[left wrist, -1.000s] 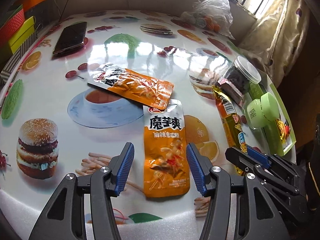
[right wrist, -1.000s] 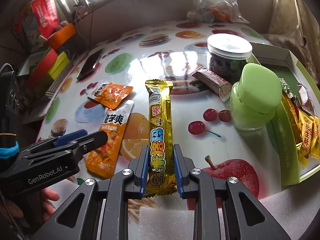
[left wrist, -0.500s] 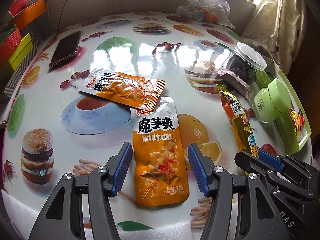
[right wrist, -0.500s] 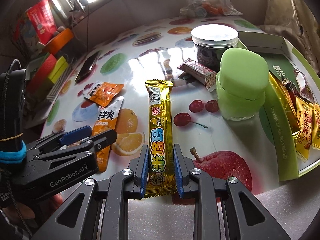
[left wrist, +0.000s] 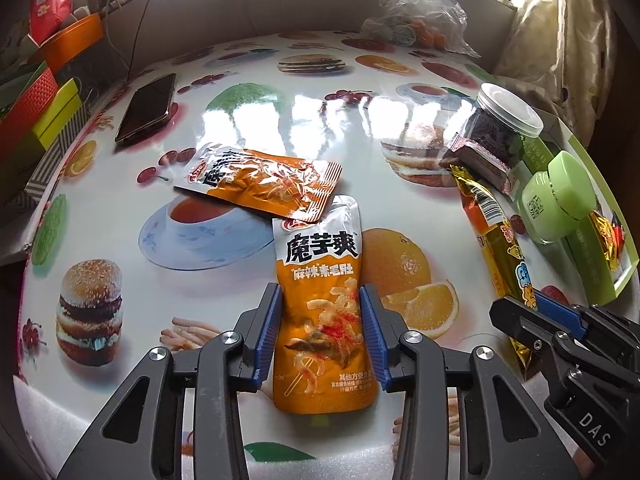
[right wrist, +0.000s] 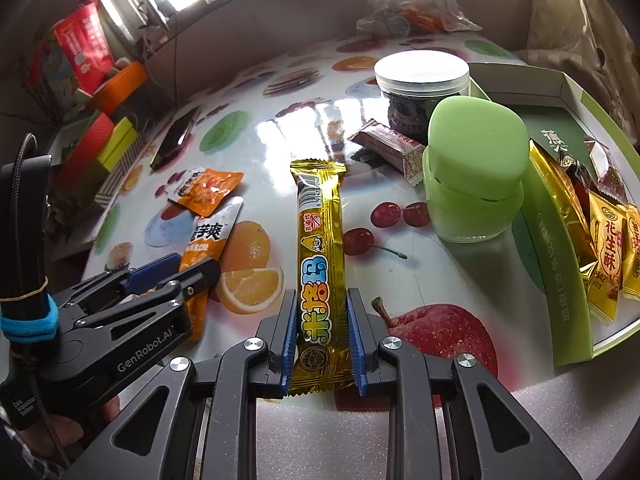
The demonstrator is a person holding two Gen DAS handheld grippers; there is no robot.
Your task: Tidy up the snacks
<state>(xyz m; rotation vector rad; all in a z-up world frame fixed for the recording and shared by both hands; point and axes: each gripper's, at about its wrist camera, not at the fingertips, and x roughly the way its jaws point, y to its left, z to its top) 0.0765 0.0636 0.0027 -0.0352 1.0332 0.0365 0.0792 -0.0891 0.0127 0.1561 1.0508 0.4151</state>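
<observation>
My left gripper is shut on an orange and silver snack pouch lying on the table; its blue pads press both side edges. A second orange pouch lies just beyond it, overlapping its top. My right gripper is shut on a long gold snack bar pointing away along the table. The bar also shows in the left wrist view, with the right gripper at its near end. The left gripper shows in the right wrist view.
A green tray with gold snack packets stands at the right. A green-lidded jar, a clear jar of dark snacks and a small wrapped bar stand beside it. A phone lies far left, a plastic bag at the back.
My left gripper has moved forward over the pouch and closed its jaws onto its sides. My right gripper stays shut on the gold bar and has shifted slightly forward.
</observation>
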